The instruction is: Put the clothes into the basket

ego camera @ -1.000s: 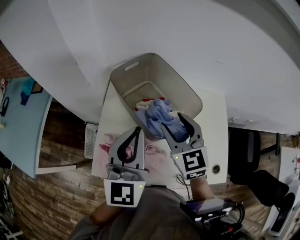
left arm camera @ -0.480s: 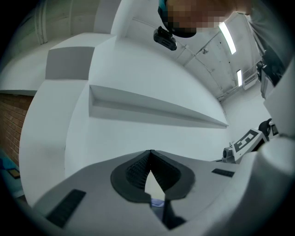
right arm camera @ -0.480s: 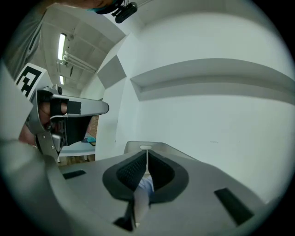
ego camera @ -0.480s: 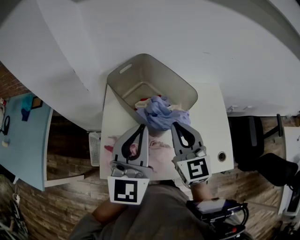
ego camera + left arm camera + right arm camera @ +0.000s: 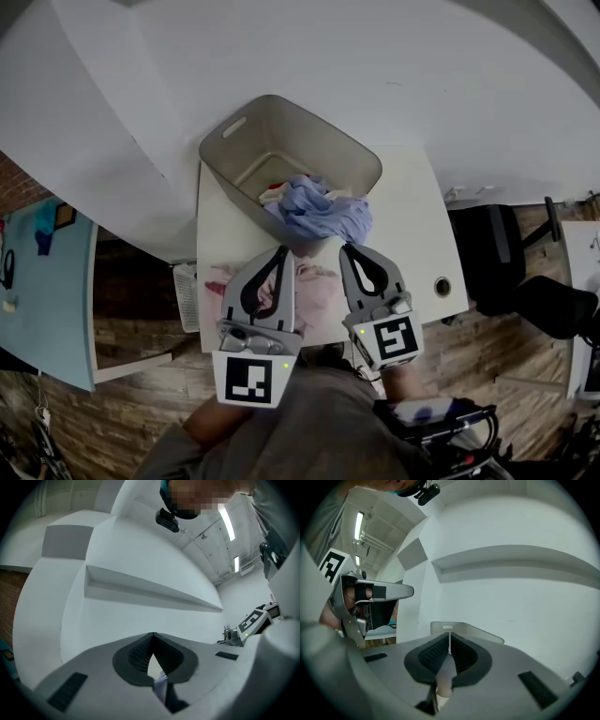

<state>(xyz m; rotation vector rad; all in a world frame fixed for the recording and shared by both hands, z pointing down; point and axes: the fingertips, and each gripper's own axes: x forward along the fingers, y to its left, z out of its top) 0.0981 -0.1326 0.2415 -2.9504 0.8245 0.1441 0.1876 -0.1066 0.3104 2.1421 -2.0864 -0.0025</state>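
Side by side over near edge of white table (image 5: 417,253): left gripper (image 5: 280,250) & right gripper (image 5: 346,248), both clenched tip to tip, empty. At far-left corner, grey plastic basket (image 5: 246,120) w/ crumpled lilac-blue clothes (image 5: 319,211) draped over its near rim, partly inside, just beyond gripper tips. Under both grippers, flat on table, pale pink garment (image 5: 314,295), apart from basket

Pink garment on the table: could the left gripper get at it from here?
Probably yes. The pink garment lies spread on the table, apparently below the left gripper, and nothing covers it; the blue clothes are draped over the basket rim beyond. The jaws are together, so they must open first.
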